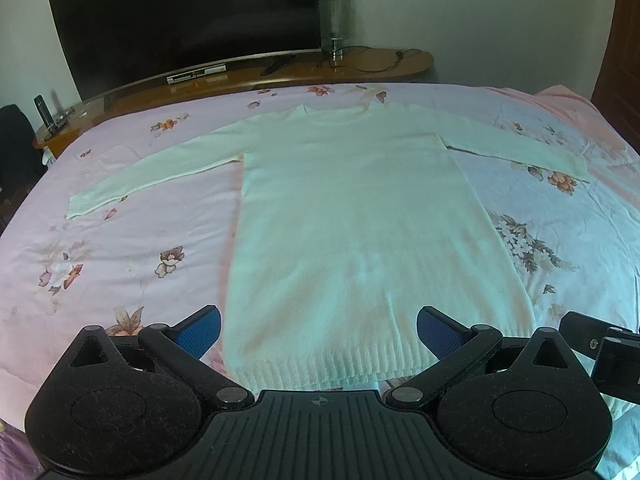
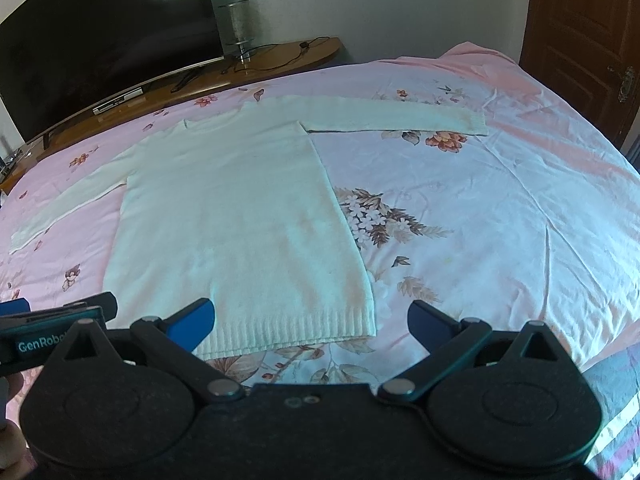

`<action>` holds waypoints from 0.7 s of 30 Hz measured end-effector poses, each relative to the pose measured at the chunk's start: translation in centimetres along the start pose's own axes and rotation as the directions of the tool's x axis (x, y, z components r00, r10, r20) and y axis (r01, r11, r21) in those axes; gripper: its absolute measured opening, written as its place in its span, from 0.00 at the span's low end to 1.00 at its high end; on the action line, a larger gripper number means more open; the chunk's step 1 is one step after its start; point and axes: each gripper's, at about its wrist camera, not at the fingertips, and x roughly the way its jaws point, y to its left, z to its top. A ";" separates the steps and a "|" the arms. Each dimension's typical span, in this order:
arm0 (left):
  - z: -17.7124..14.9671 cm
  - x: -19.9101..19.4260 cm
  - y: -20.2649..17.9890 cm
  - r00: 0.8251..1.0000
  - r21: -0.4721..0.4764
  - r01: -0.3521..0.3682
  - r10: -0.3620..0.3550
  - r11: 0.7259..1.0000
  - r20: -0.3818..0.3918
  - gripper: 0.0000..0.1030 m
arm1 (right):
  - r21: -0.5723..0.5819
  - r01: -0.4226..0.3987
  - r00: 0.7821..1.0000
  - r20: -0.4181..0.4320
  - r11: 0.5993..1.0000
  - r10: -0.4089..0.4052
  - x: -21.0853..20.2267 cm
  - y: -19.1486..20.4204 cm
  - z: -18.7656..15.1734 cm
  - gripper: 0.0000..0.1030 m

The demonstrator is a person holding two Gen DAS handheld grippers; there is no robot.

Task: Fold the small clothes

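A white knit long-sleeved sweater (image 1: 352, 216) lies flat on the bed, neckline far, ribbed hem near, both sleeves spread out sideways. It also shows in the right wrist view (image 2: 232, 216). My left gripper (image 1: 320, 334) is open and empty, hovering over the hem, with blue pads (image 1: 200, 334) either side of it. My right gripper (image 2: 312, 326) is open and empty, over the hem's right corner. The right gripper shows at the right edge of the left wrist view (image 1: 600, 356), and the left gripper at the left edge of the right wrist view (image 2: 52, 320).
The bed has a pink floral sheet (image 1: 120, 240), seen also in the right wrist view (image 2: 500, 220). Beyond its far edge stands a wooden console (image 1: 300, 72) with a large dark TV (image 1: 180, 20), a glass lamp (image 1: 335, 24) and cables. A brown door (image 2: 580, 40) is at the right.
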 end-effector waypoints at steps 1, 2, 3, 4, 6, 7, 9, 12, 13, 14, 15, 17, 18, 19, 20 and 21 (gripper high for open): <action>0.1 0.2 0.0 1.000 -0.003 -0.001 0.001 1.000 -0.002 1.00 | 0.002 0.001 1.000 0.001 1.000 -0.001 0.1 0.0 0.1 1.00; 0.2 0.3 0.1 1.000 -0.004 -0.002 0.002 1.000 -0.002 1.00 | 0.005 0.002 1.000 0.001 1.000 -0.002 0.2 -0.1 0.2 1.00; 0.4 0.5 0.1 1.000 -0.006 -0.004 0.004 1.000 -0.002 1.00 | 0.007 0.003 1.000 0.001 1.000 -0.003 0.3 -0.2 0.3 1.00; 0.5 0.6 0.1 1.000 -0.007 -0.005 0.005 1.000 -0.002 1.00 | 0.010 0.005 1.000 0.001 1.000 -0.005 0.5 -0.3 0.5 1.00; 0.9 1.0 0.1 1.000 -0.008 -0.006 0.006 1.000 -0.004 1.00 | 0.015 0.008 1.000 0.007 1.000 -0.008 0.7 -0.4 0.7 1.00; 1.0 1.2 0.1 1.000 -0.008 -0.006 0.006 1.000 -0.004 1.00 | 0.018 0.008 1.000 0.011 1.000 -0.008 0.8 -0.5 0.8 1.00; 1.3 1.6 0.0 1.000 -0.007 -0.008 0.008 1.000 -0.006 1.00 | 0.025 0.006 1.000 0.013 1.000 -0.006 1.1 -0.7 1.2 1.00; 1.7 2.2 -0.2 1.000 -0.003 -0.009 0.009 1.000 -0.007 1.00 | 0.022 0.012 1.000 0.017 1.000 -0.013 1.6 -0.7 1.7 1.00; 1.8 2.3 -0.2 1.000 -0.002 -0.008 0.008 1.000 -0.008 1.00 | 0.020 0.017 1.000 0.018 1.000 -0.017 1.8 -0.7 1.8 1.00; 2.0 2.5 -0.2 1.000 -0.002 -0.009 0.009 1.000 -0.010 1.00 | 0.018 0.020 1.000 0.018 1.000 -0.021 1.9 -0.6 1.9 1.00; 2.1 2.7 -0.3 1.000 -0.002 -0.010 0.010 1.000 -0.011 1.00 | 0.015 0.020 1.000 0.018 1.000 -0.021 2.1 -0.6 2.1 1.00; 2.3 3.0 -0.4 1.000 0.000 -0.009 0.009 1.000 -0.014 1.00 | 0.010 0.020 1.000 0.021 1.000 -0.021 2.4 -0.5 2.3 1.00; 2.4 3.2 -0.4 1.000 0.001 -0.010 0.010 1.000 -0.016 1.00 | 0.006 0.019 1.000 0.023 1.000 -0.020 2.5 -0.5 2.4 1.00; 2.5 3.3 -0.4 1.000 -0.001 -0.010 0.010 1.000 -0.019 1.00 | 0.002 0.017 1.000 0.025 1.000 -0.017 2.6 -0.4 2.5 1.00; 2.7 3.6 -0.3 1.000 -0.005 -0.007 0.007 1.000 -0.021 1.00 | 0.000 0.014 1.000 0.026 1.000 -0.014 2.8 -0.4 2.7 1.00; 2.8 3.8 -0.3 1.000 -0.009 -0.007 0.007 1.000 -0.020 1.00 | 0.003 0.009 1.000 0.025 1.000 -0.009 3.0 -0.4 2.8 1.00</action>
